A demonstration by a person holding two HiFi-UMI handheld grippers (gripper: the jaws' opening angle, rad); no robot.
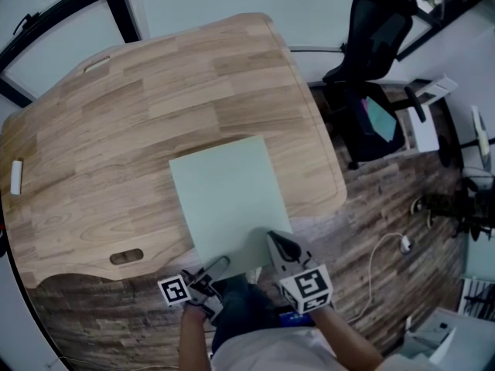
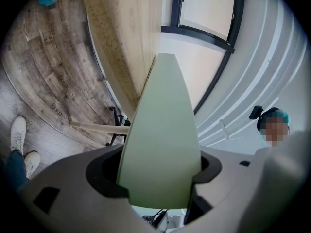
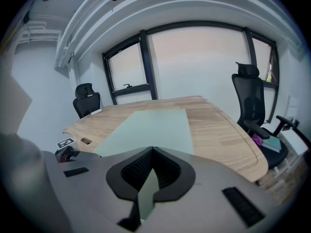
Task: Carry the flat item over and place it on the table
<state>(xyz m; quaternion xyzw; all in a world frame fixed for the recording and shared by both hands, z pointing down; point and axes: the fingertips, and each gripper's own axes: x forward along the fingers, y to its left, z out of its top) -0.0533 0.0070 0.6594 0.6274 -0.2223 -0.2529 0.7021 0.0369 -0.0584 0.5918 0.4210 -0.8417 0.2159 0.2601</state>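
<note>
Head view: we log the pale green sheet (image 1: pixel 228 195) lying flat on the wooden desk (image 1: pixel 100 130), with its near edge overhanging toward us. The left hand-held gripper (image 1: pixel 213 269) sits at the sheet's near left corner and the right hand-held gripper (image 1: pixel 280 243) at its near right corner.

Left gripper view: the sheet runs edge-on between the jaws. The jaws stand apart with dark gaps on either side, so we read no clamp.

Right gripper view: the jaws are closed on a thin sliver of the sheet's edge. The rest of the sheet lies ahead on the desk.
</note>
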